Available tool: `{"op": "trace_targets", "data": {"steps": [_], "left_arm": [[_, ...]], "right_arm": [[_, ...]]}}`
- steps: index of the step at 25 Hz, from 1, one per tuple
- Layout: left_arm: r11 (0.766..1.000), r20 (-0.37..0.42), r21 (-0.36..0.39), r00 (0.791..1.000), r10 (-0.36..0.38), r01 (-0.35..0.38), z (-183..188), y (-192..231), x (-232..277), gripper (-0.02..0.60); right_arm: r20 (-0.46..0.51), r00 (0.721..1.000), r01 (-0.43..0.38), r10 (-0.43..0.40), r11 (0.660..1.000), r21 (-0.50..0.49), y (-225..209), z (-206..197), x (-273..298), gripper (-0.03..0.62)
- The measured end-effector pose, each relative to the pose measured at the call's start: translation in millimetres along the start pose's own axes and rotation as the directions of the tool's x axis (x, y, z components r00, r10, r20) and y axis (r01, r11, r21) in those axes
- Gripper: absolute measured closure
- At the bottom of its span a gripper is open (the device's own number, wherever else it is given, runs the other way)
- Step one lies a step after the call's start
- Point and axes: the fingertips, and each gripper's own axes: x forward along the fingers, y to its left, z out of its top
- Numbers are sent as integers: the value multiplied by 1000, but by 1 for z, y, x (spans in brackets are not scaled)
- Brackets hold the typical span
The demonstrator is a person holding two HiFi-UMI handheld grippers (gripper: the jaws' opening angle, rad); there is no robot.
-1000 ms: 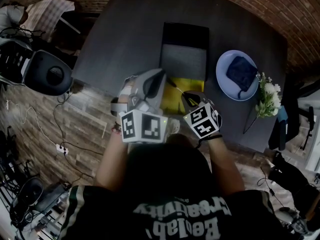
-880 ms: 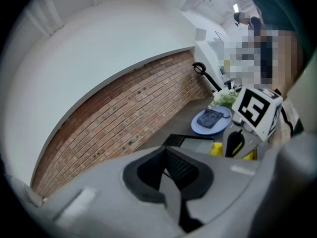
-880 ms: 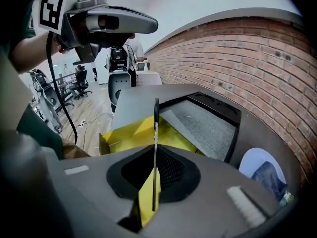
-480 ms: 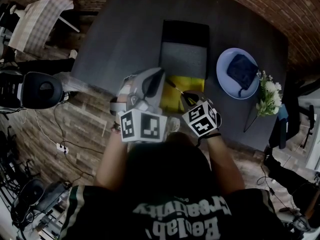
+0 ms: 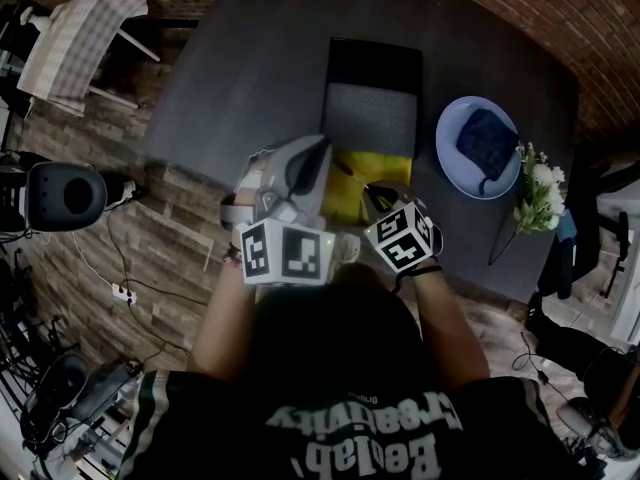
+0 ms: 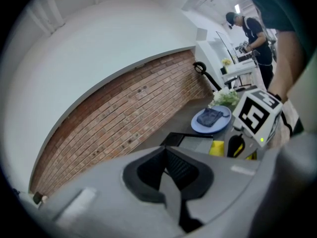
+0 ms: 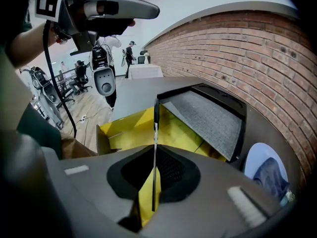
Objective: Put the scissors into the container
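My right gripper (image 7: 154, 182) is shut on the scissors (image 7: 155, 133), which stand edge-on between its pads and stick out forward over the yellow container (image 7: 173, 128). In the head view the scissors (image 5: 349, 172) show as a thin dark line above the yellow container (image 5: 345, 196), just ahead of the right gripper (image 5: 378, 196). To its left my left gripper (image 5: 318, 151) is held higher beside the container. In its own view the left gripper (image 6: 171, 175) is shut with nothing between its pads.
Behind the container lies a black tray with a grey mat (image 5: 370, 108). A blue plate (image 5: 452, 163) with a dark cloth (image 5: 483, 140) sits at the right, flowers (image 5: 538, 193) beside it. The table's near edge runs under my hands. A black chair (image 5: 65, 193) stands on the floor at the left.
Both grippers and the scissors stay where they were. The black chair on the floor has rolled further left.
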Motion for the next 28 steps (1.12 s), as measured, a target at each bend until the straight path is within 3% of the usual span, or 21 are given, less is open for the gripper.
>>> {"op": "trace_targets", "data": {"steps": [28], "left_arm": [[1000,-12,-7,1000,-9,9,-9,-1,3,578]], "right_arm": [[-59,998,-9,7,999,-33,7,-8,12,572]]}}
